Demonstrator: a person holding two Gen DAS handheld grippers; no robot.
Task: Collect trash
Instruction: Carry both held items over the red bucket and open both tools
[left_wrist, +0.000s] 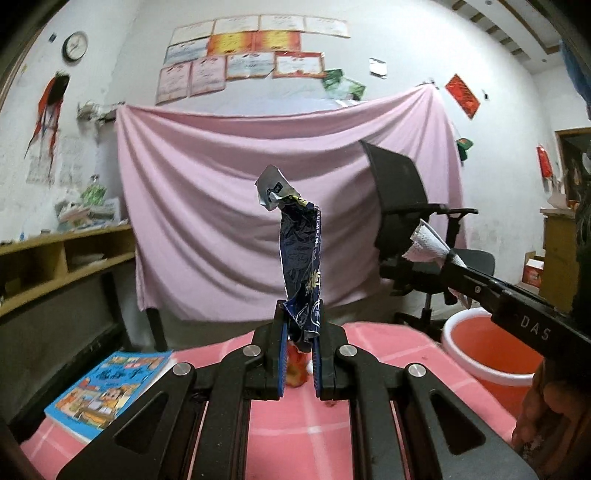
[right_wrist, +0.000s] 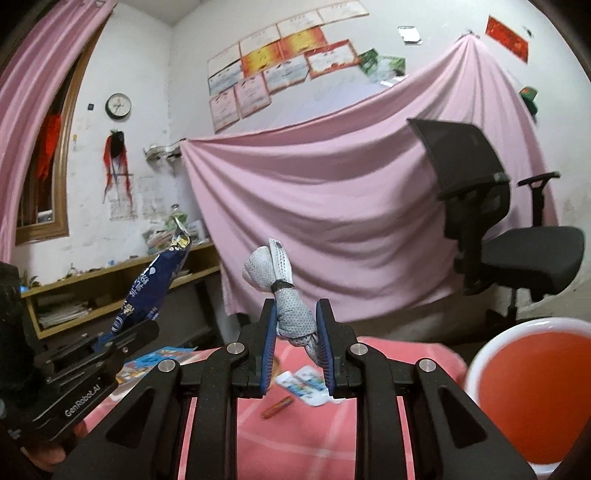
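My left gripper (left_wrist: 300, 325) is shut on a crumpled blue snack wrapper (left_wrist: 301, 266) that stands upright above the pink table; it also shows in the right wrist view (right_wrist: 147, 295). My right gripper (right_wrist: 297, 325) is shut on a wadded white dotted cloth-like scrap (right_wrist: 284, 295), also seen at the right of the left wrist view (left_wrist: 424, 245). An orange bucket with a white rim (right_wrist: 532, 391) stands at the right, below table height. On the table lie a small white packet (right_wrist: 303, 384), a thin orange wrapper (right_wrist: 277, 406) and an orange scrap (left_wrist: 295, 369).
The table has a pink checked cloth (left_wrist: 295, 435). A colourful children's book (left_wrist: 107, 391) lies on its left part. A black office chair (right_wrist: 498, 236) stands behind the bucket. A wooden shelf (left_wrist: 55, 266) runs along the left wall. A pink sheet (left_wrist: 258, 184) hangs behind.
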